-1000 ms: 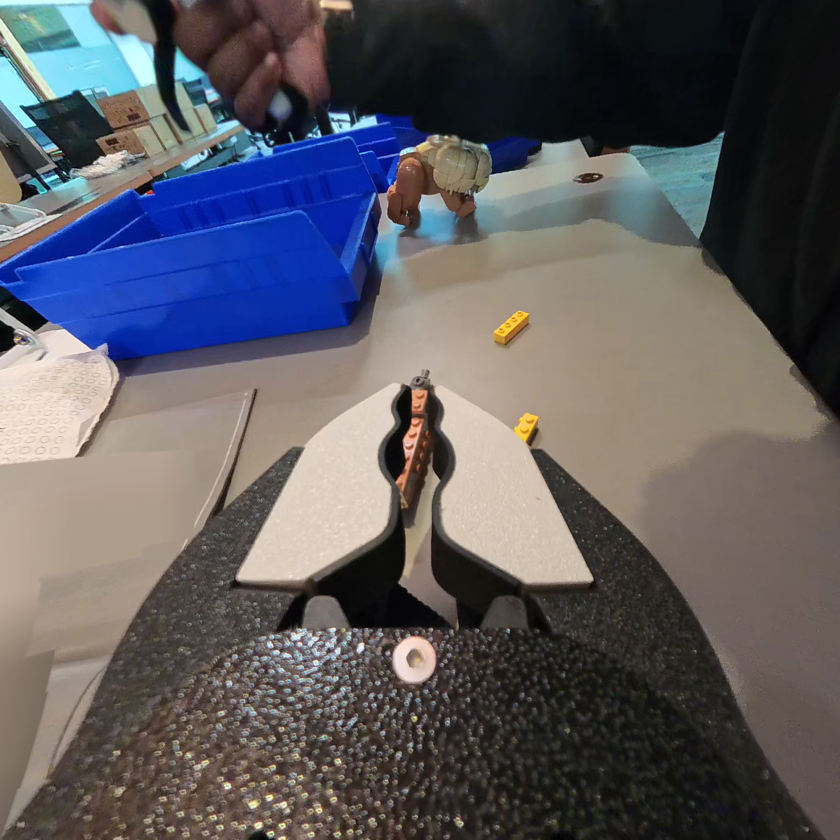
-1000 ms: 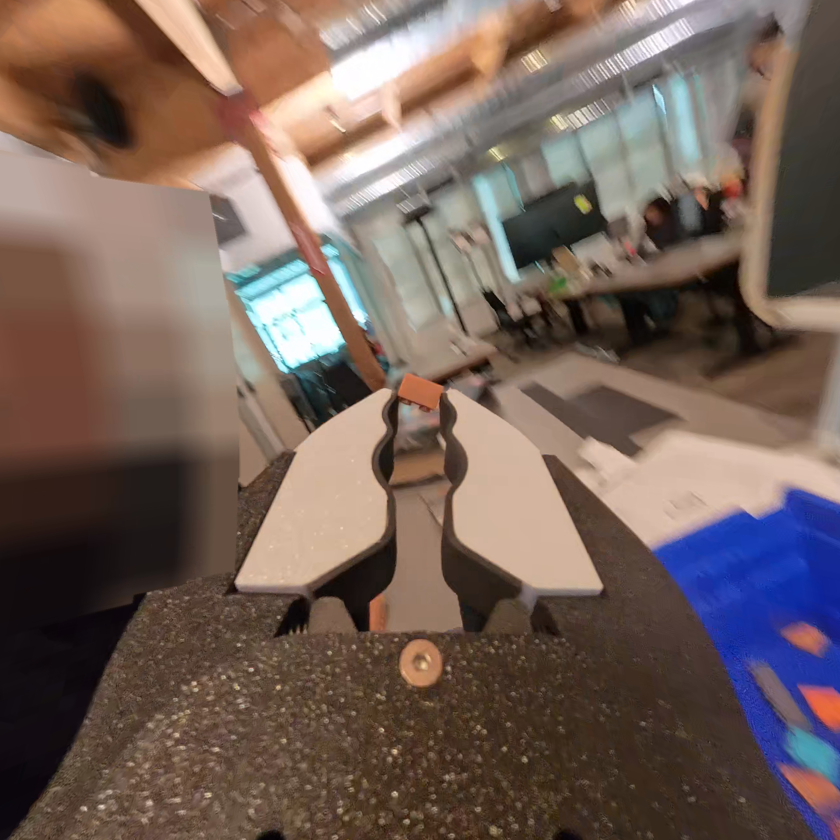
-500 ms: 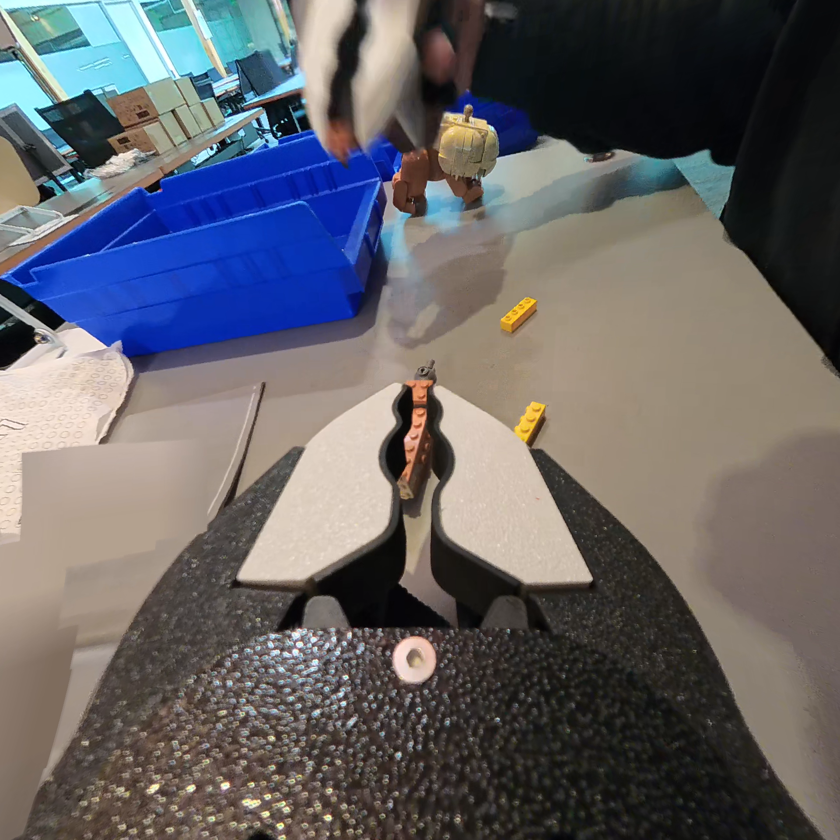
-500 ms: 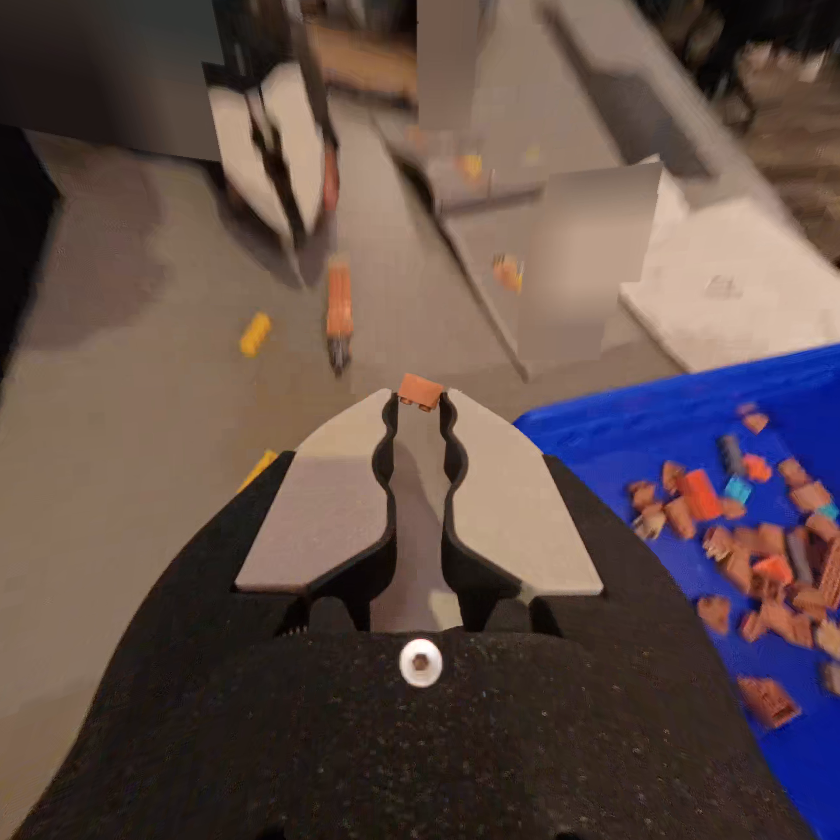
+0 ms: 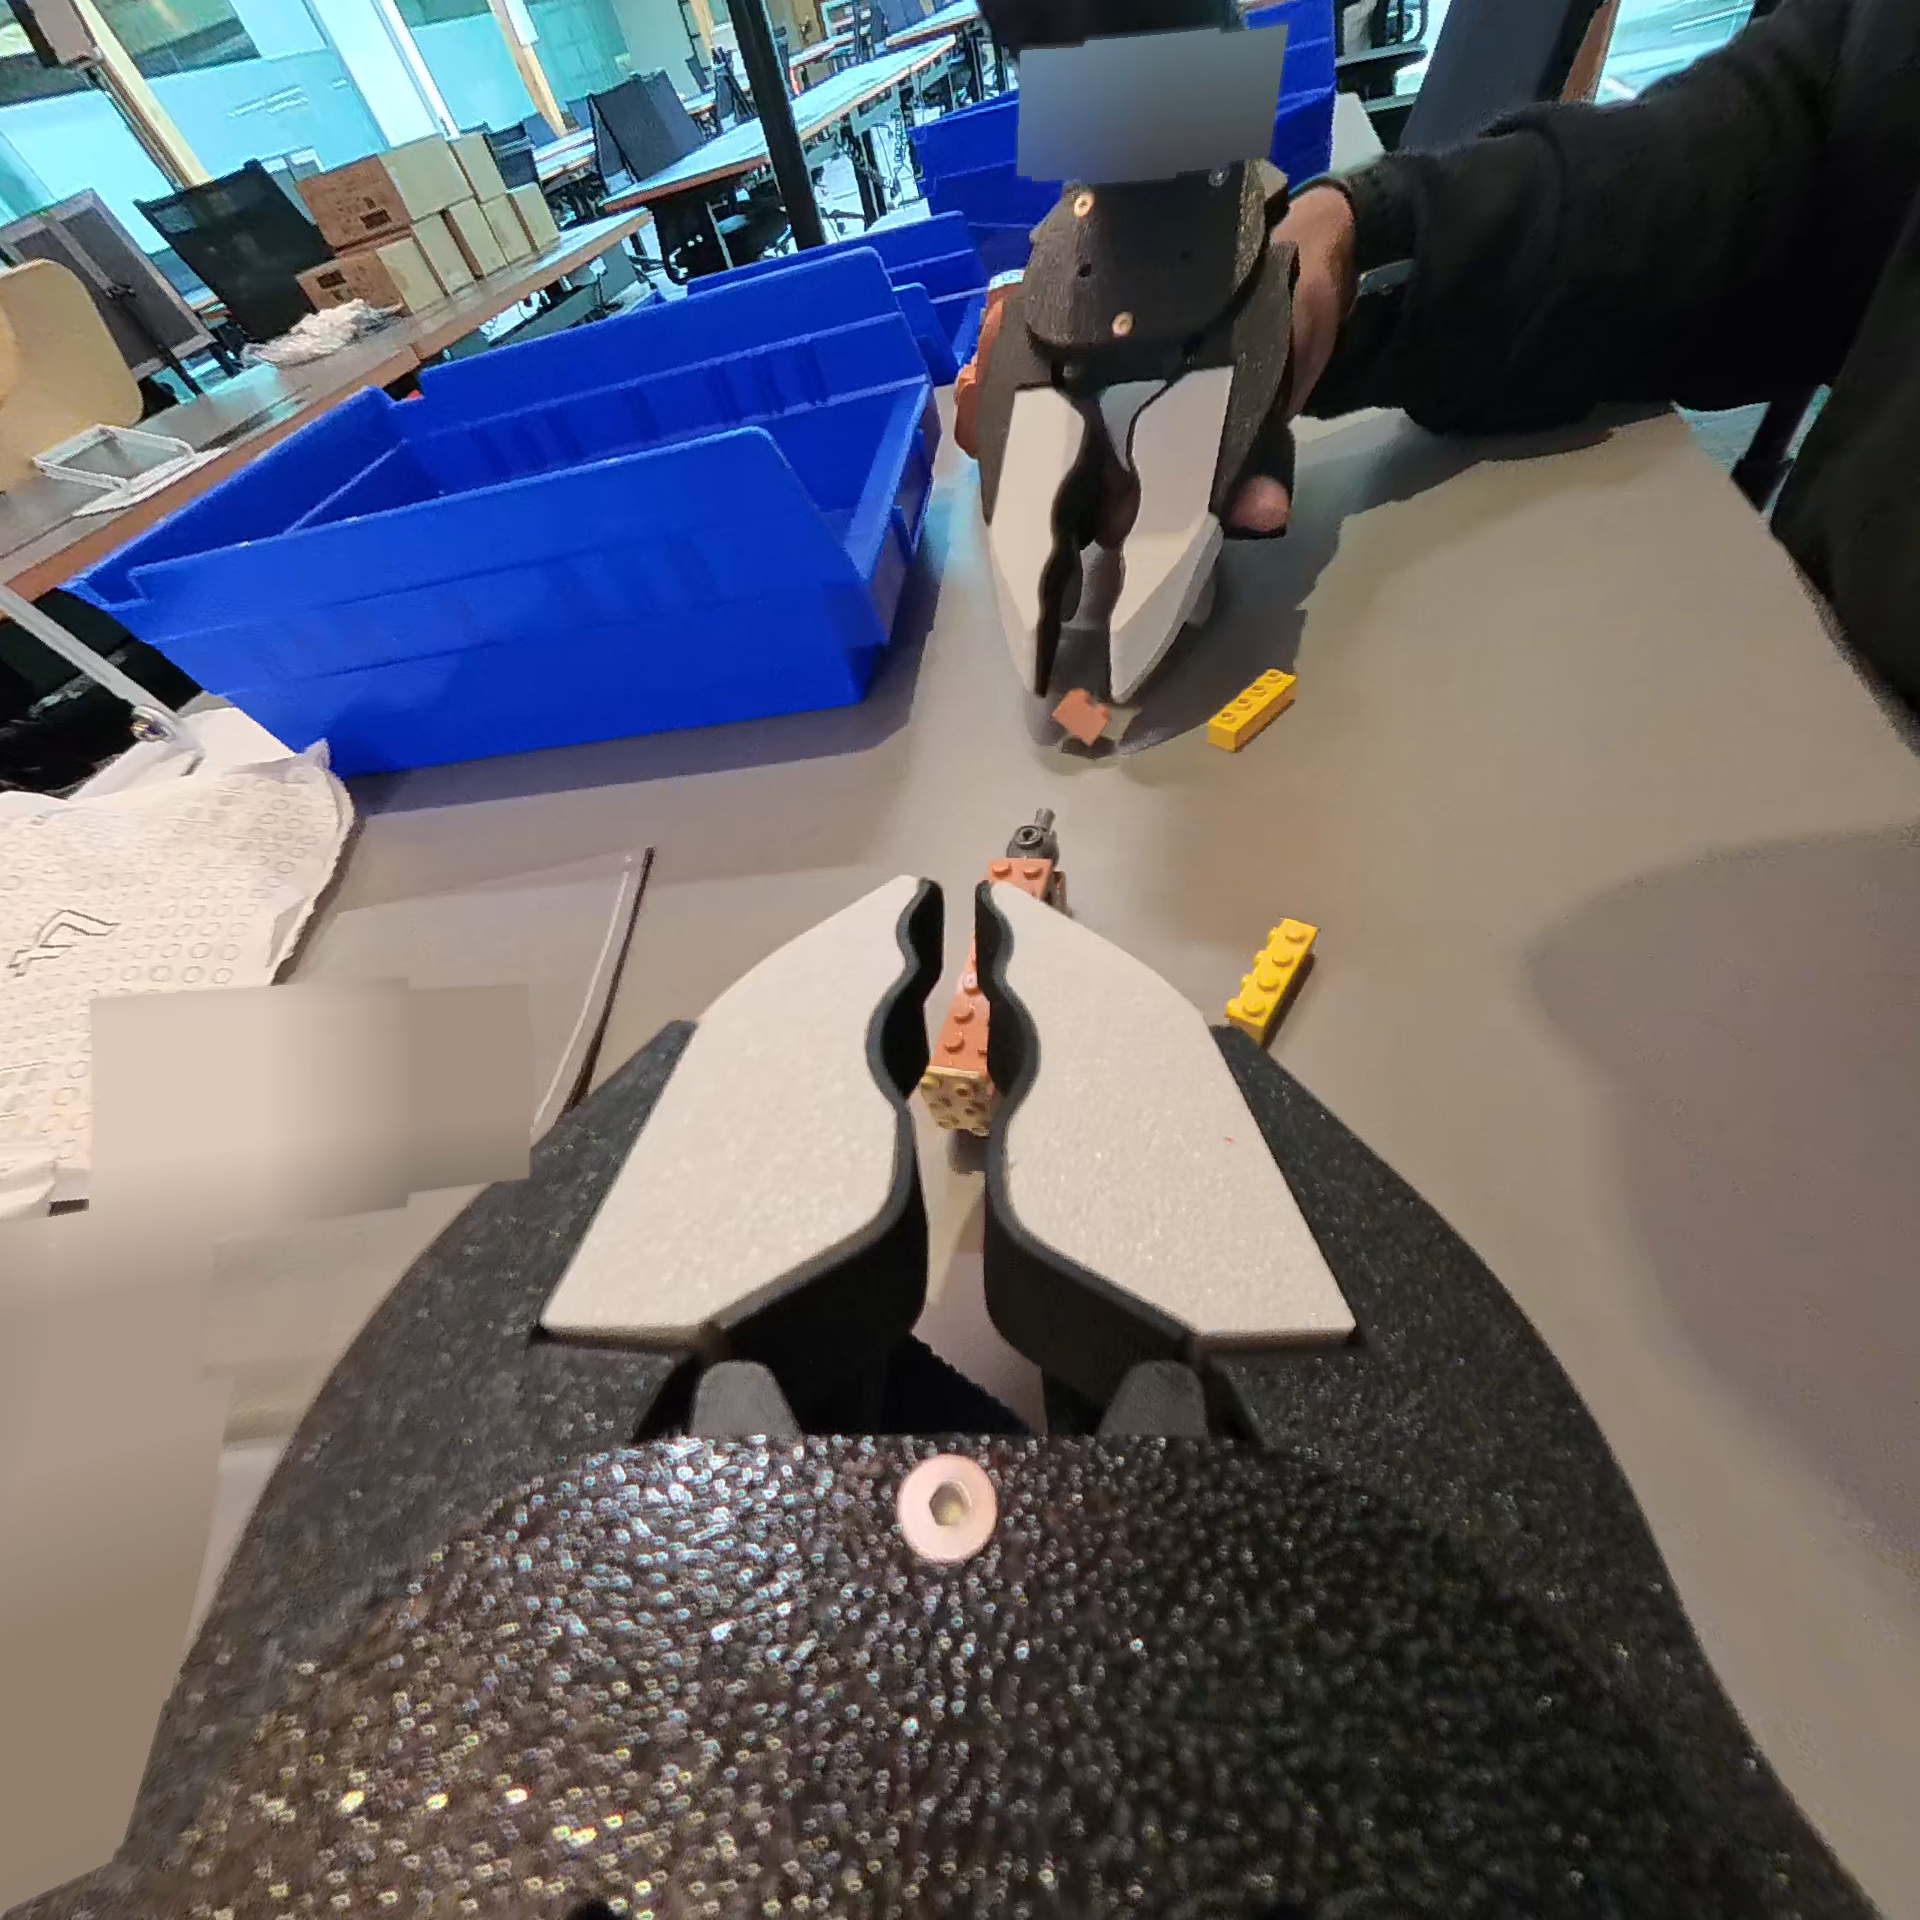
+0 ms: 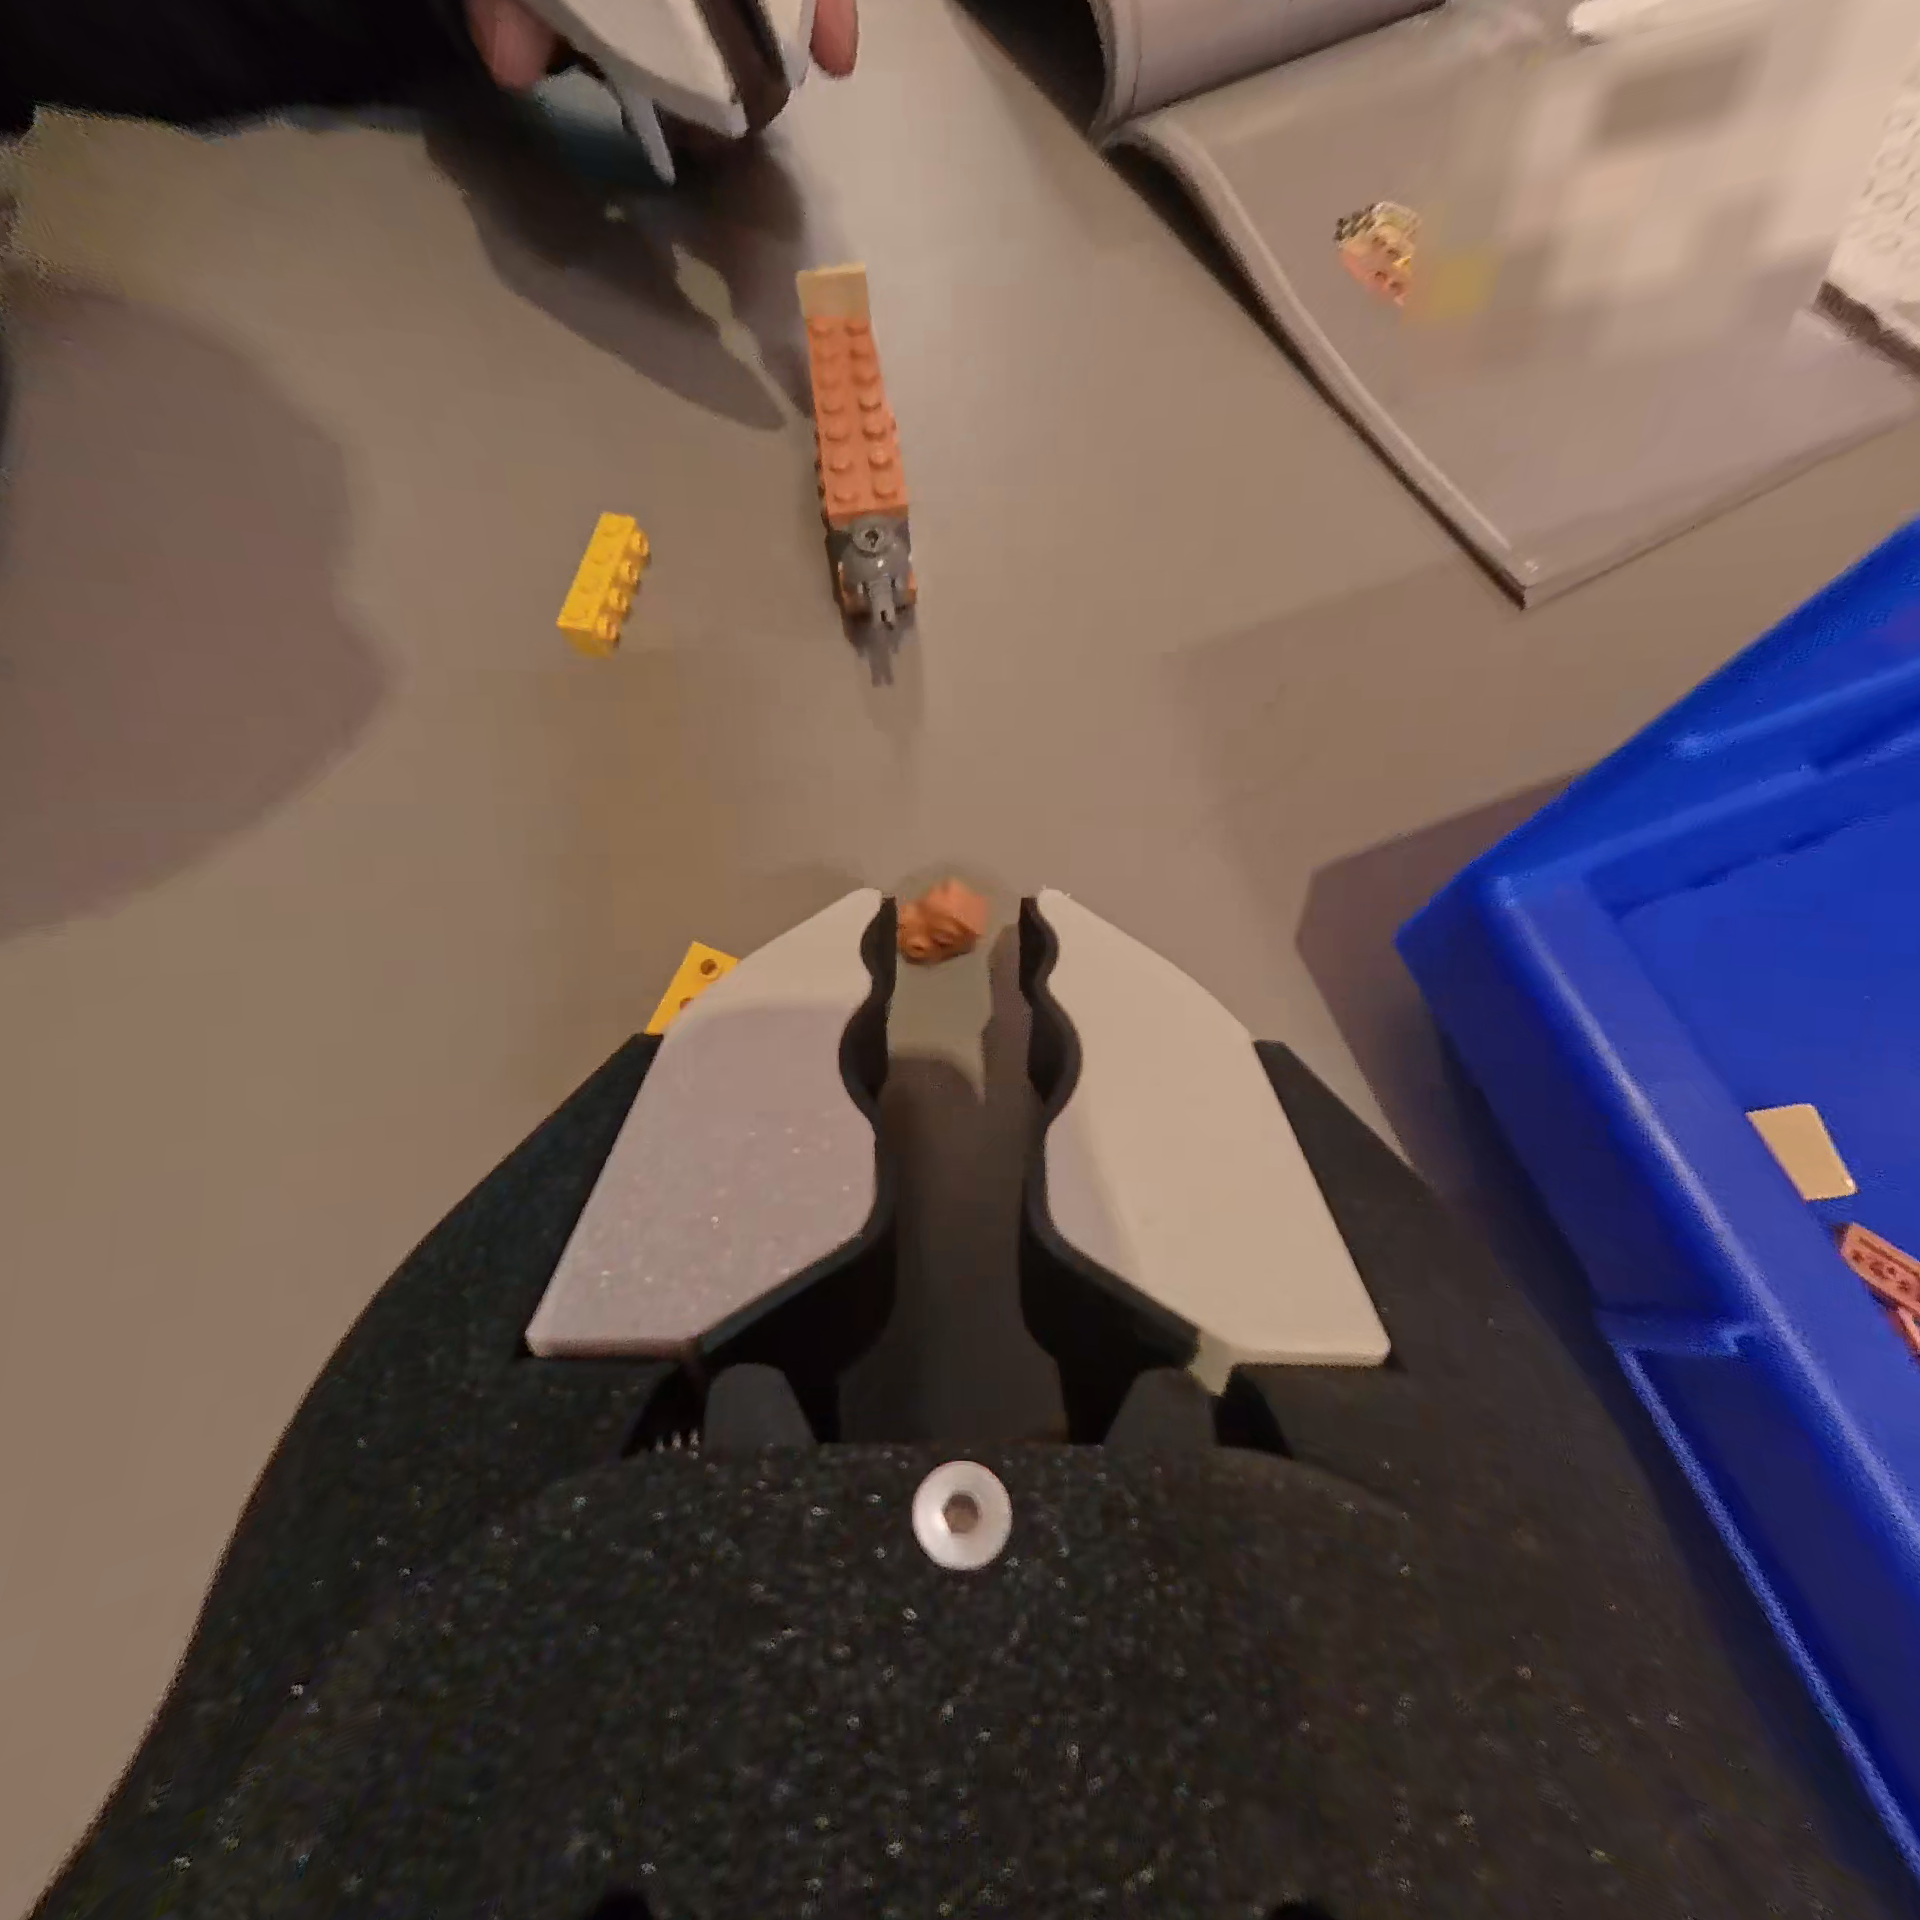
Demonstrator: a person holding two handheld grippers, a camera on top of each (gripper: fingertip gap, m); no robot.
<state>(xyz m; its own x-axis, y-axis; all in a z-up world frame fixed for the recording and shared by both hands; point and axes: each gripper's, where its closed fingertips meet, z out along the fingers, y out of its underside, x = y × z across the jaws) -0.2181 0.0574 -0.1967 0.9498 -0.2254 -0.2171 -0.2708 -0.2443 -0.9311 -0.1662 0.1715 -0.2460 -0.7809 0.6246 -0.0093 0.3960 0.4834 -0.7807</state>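
Note:
A long orange brick assembly [image 5: 961, 1029] with a tan end and a dark grey joint piece [image 5: 1034, 834] lies on the grey table; it also shows in the right wrist view [image 6: 857, 416]. My left gripper [image 5: 958, 894] hovers over its tan end, fingers nearly together with nothing between the pads; it shows apart from the assembly in the right wrist view [image 6: 707, 114]. My right gripper [image 6: 956, 909] is open just above the table. A small orange brick [image 6: 940, 928] sits loose between its tips, touching neither pad. The left wrist view shows that brick [image 5: 1081, 717] tilted below the right gripper [image 5: 1075, 686].
Two yellow bricks [image 5: 1252, 710] [image 5: 1273, 982] lie near the grippers. A blue bin [image 6: 1662, 1039] holding loose bricks stands beside my right gripper. An open booklet [image 6: 1507, 364], a white bag [image 5: 156, 883] and more blue bins [image 5: 520, 582] lie beyond. The left gripper's tips are roughly 15 centimeters from the right gripper's.
My right gripper swung down from the air to the table in front of the assembly, then opened; the small orange brick left its grasp. My left gripper stayed nearly shut above the assembly.

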